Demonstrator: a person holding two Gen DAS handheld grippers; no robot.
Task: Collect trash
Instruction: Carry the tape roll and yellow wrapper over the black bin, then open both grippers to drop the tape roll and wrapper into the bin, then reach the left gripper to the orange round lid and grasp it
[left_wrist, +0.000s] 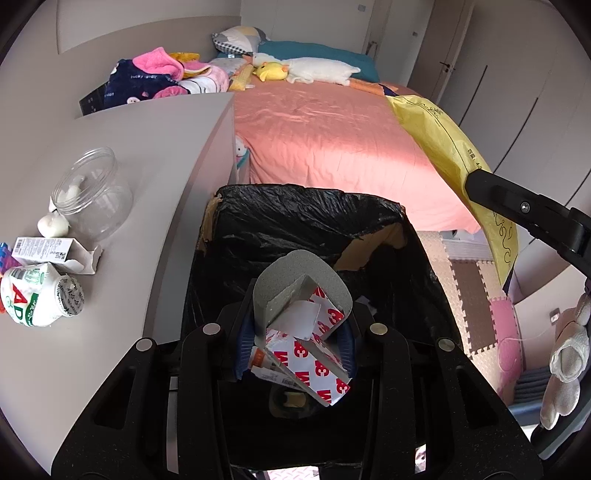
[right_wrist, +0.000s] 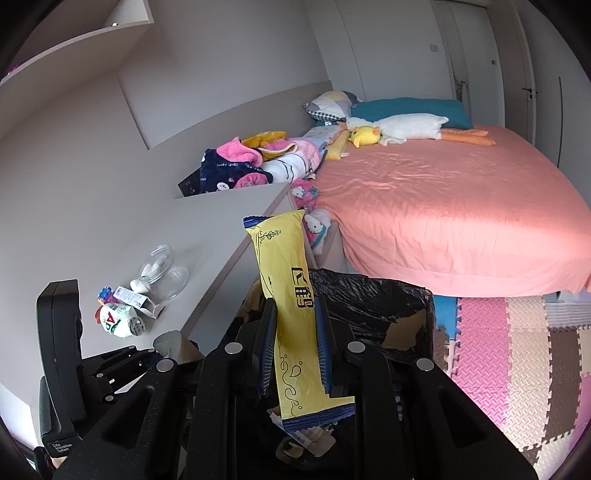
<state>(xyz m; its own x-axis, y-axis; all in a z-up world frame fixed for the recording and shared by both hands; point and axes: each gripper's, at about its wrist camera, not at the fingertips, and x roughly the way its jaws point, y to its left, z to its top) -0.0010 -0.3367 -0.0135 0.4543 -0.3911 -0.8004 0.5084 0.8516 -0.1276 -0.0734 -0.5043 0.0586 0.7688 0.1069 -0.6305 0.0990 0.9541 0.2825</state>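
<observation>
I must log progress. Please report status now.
Left claw shut on foam scrap, over bin. Right claw shut on yellow wrapper. Nothing blocks.

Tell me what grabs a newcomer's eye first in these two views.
The big salmon-pink bedspread fills the background, with a white plush goose lying by the pillows. Up close, the right tool clamps a long yellow plastic wrapper above the black-lined cardboard trash box. The left tool grips a grey foam strip with red-printed white backing over the same box.
</observation>
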